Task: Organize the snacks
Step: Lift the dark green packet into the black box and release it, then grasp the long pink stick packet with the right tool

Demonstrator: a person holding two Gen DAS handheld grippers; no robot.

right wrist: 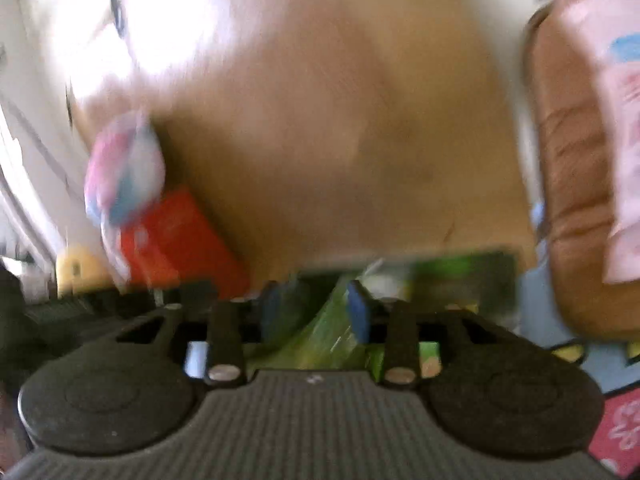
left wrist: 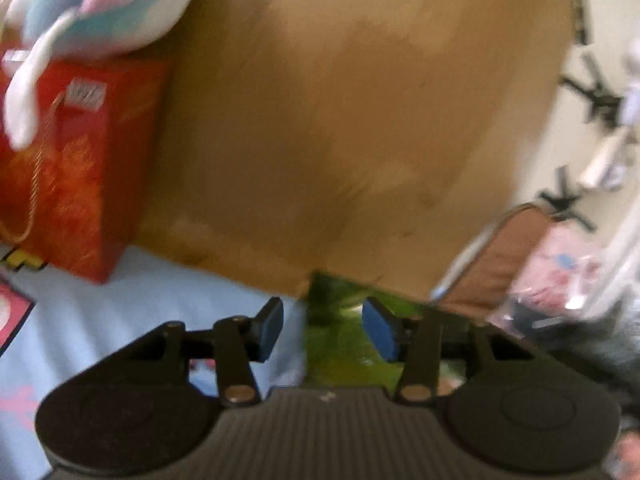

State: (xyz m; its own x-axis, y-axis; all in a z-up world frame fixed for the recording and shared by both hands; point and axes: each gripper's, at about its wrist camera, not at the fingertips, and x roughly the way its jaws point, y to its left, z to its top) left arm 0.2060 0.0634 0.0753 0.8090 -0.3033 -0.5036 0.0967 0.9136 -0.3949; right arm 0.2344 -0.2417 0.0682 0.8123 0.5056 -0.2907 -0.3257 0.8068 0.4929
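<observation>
Both views are blurred by motion. A green snack pack (left wrist: 340,336) lies on the light blue bed sheet (left wrist: 168,304) against a wooden headboard (left wrist: 340,120). My left gripper (left wrist: 322,330) is open, its blue pads (left wrist: 376,328) on either side of the pack's left part, not touching it. In the right wrist view the green snack pack (right wrist: 320,336) sits between the blue pads (right wrist: 358,312) of my right gripper (right wrist: 314,312), which is open around it. Whether the pads touch the pack is unclear.
A red gift box (left wrist: 76,168) stands at the left against the headboard with a pastel plush toy (left wrist: 100,4) on top; the box (right wrist: 180,236) and the toy (right wrist: 124,172) also show in the right wrist view. A brown pillow (right wrist: 568,184) lies at the right.
</observation>
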